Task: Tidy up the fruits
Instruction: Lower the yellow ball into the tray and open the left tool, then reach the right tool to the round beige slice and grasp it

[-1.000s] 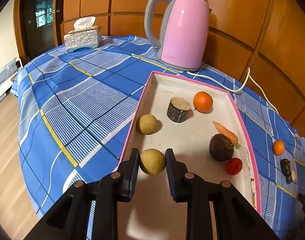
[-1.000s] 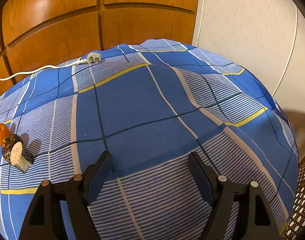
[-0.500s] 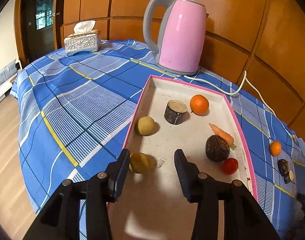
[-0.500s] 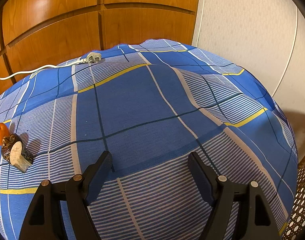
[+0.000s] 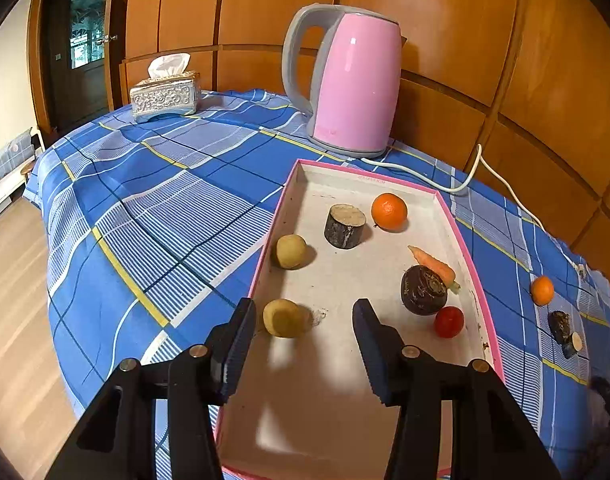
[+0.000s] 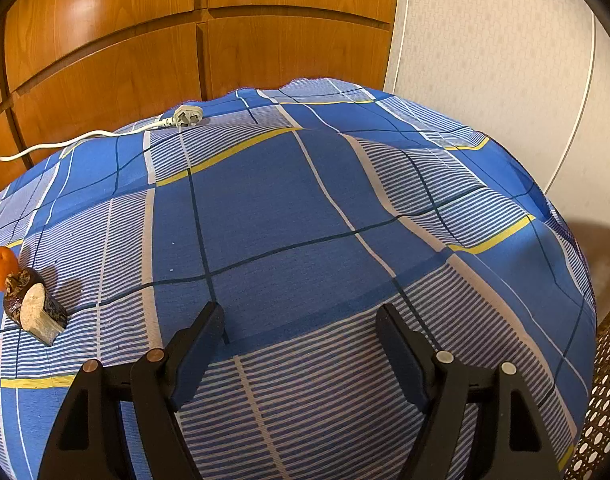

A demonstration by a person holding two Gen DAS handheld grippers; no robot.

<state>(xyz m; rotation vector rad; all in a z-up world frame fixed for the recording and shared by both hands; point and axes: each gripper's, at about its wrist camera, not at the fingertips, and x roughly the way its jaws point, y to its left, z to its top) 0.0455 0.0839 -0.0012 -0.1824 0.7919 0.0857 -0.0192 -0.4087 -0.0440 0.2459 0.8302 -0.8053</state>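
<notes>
A pink-rimmed tray point(image 5: 471, 268) lies on the blue checked cloth. In it sit two yellowish round fruits point(image 5: 283, 317) point(image 5: 290, 251), a dark log-like chunk point(image 5: 344, 226), an orange point(image 5: 389, 211), a carrot point(image 5: 433, 261), a dark round root point(image 5: 423, 290) and a small red fruit point(image 5: 448, 321). My left gripper point(image 5: 301, 326) hovers over the tray's near end, its jaws opening; the nearer yellow fruit rests free on the tray beside the left finger. My right gripper point(image 6: 301, 326) stands open over bare cloth. An orange point(image 6: 1, 266) and dark cut pieces point(image 6: 33, 310) lie to its far left.
A pink kettle point(image 5: 355, 80) stands behind the tray, its white cord point(image 5: 465, 176) trailing right to a plug point(image 6: 187, 116). A silver tissue box point(image 5: 165, 94) sits at the back left. Wooden panelling backs the table. The cloth drops off at the table edges; a wicker surface point(image 6: 609, 400) shows lower right.
The left jaws, shut on the yellow fruit a second ago, have spread apart and let it go onto the tray. The right gripper has not moved.
</notes>
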